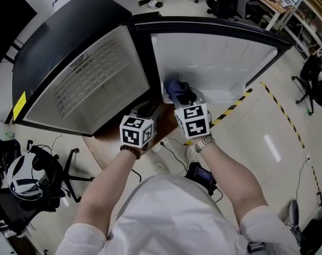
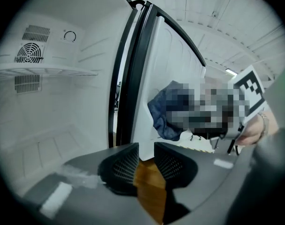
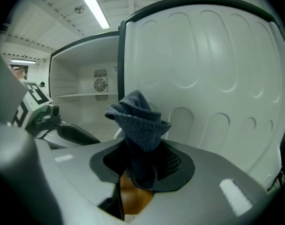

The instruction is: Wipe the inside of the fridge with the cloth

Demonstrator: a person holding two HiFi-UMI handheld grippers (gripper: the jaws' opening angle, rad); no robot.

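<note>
Right hand-held gripper (image 3: 143, 159) clamped on bunched blue cloth (image 3: 140, 121); cloth stands up from jaws, just before inner face of open fridge door (image 3: 212, 78). Left hand-held gripper (image 2: 146, 161): jaws slightly apart, nothing between, facing door's hinge edge. Fridge (image 1: 86, 84) cavity: white shelf (image 2: 48, 71), fan grille (image 2: 28, 53) on back wall. Beyond door, yellow-black tape (image 1: 232, 107) on floor.
</note>
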